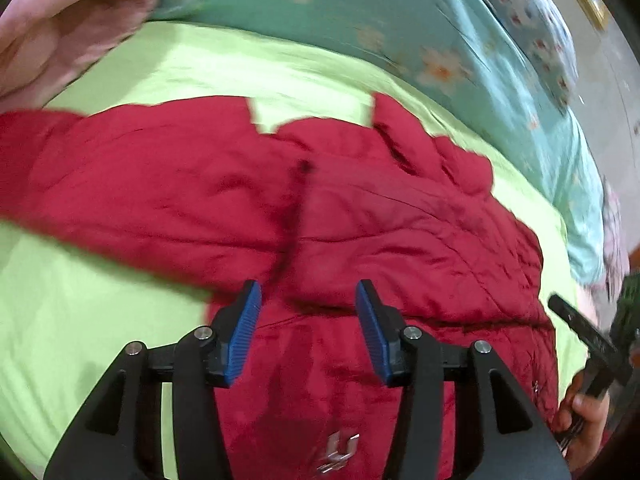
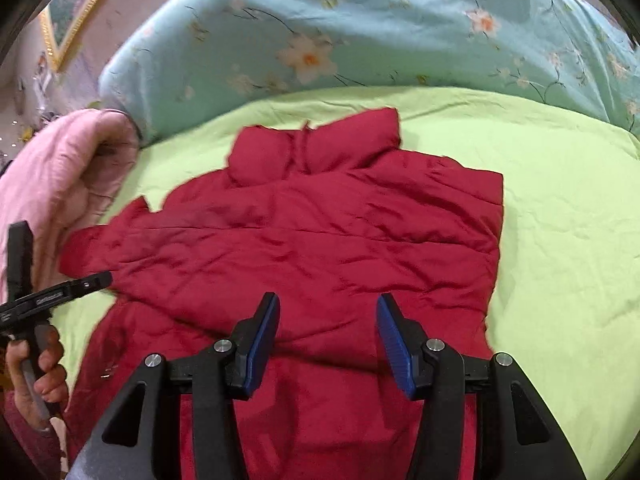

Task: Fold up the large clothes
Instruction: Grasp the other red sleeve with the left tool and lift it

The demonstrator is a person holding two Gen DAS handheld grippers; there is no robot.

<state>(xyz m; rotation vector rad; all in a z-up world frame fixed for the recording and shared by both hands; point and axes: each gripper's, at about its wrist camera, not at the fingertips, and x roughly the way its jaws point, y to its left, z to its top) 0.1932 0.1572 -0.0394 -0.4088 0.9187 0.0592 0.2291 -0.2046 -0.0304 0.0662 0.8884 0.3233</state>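
Note:
A red padded jacket [image 1: 200,188] lies spread on a lime green sheet [image 1: 100,312], with a silver emblem [image 1: 340,452] near its close end. In the right wrist view the jacket [image 2: 304,232] shows its collar [image 2: 316,144] at the far end and a sleeve folded across the body. My left gripper [image 1: 307,286] hangs open just above the jacket's middle, and nothing sits between its blue pads. The right gripper [image 2: 328,298] is also open over the jacket's lower part, with only cloth below it. A hand [image 2: 36,364] holds the left gripper at that view's left edge.
A teal floral duvet [image 2: 360,28] is bunched along the far side of the bed. A pink quilt [image 2: 60,168] is heaped at the left, beside the jacket's sleeve. Bare green sheet [image 2: 560,220] lies to the right of the jacket. A gold picture frame [image 2: 68,28] hangs beyond.

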